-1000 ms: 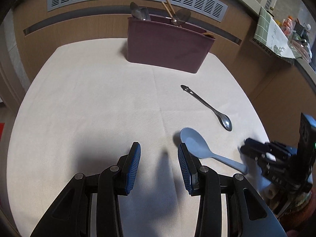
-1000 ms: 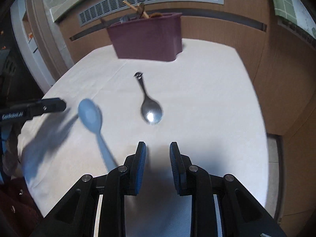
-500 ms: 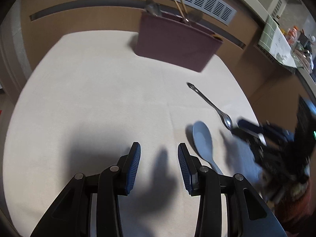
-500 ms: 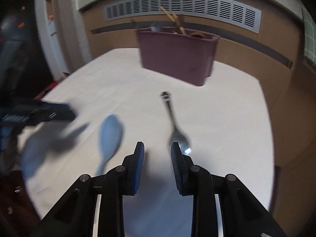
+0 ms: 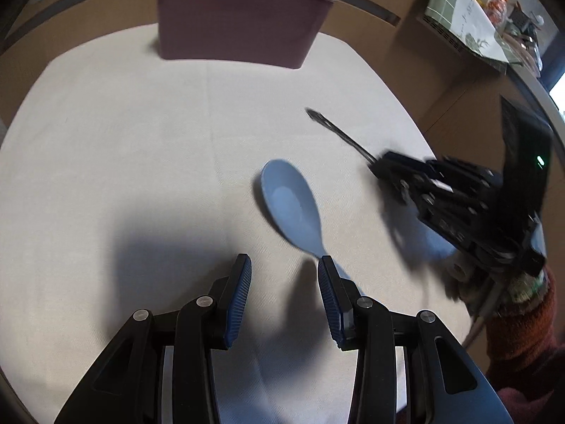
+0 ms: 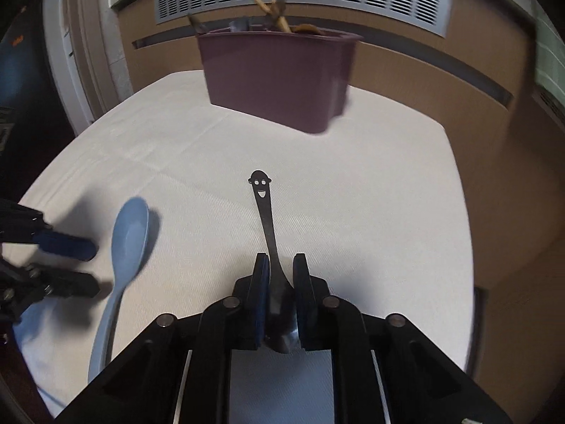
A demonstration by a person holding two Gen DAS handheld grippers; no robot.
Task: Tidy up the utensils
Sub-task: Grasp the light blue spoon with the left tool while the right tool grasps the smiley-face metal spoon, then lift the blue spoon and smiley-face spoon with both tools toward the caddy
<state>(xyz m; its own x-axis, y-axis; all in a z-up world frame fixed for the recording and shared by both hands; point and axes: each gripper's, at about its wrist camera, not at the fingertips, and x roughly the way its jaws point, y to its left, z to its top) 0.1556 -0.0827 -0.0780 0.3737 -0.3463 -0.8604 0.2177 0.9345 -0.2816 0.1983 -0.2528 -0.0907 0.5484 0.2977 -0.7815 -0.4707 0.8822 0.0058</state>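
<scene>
- The right gripper (image 6: pixel 280 265) is low over the white cloth-covered table (image 6: pixel 370 212), its two blue-padded fingers (image 6: pixel 262 282) drawn in around the dark metal spoon with a smiling face cut into its handle tip (image 6: pixel 265 212). The spoon's neck and bowl sit between the pads; whether the pads press on the metal I cannot tell, since a thin gap shows on the right side.
- The spoon's handle points away from the gripper toward the far edge of the table, and its face end lies flat on the cloth.
- In the left wrist view the same spoon (image 5: pixel 339 134) lies near the right edge of the table, with the right gripper (image 5: pixel 378 169) covering its bowl end.
- The left gripper (image 5: pixel 284 275) is released, fingers (image 5: pixel 240 296) spread wide and holding nothing, just above the cloth near the near edge.
- The pale blue plastic rice paddle (image 5: pixel 291 205) lies flat on the table just ahead of the left gripper's right finger; its handle runs back beside that finger.
- In the right wrist view the paddle (image 6: pixel 127 240) lies near the left edge, and the left gripper (image 6: pixel 74 268) is beside it.
- The maroon plastic utensil caddy (image 6: pixel 279 77) stands at the far edge of the table, with wooden and metal utensils (image 6: pixel 272 14) sticking up from it.
- The caddy (image 5: pixel 240 24) is well apart from both spoons.
</scene>
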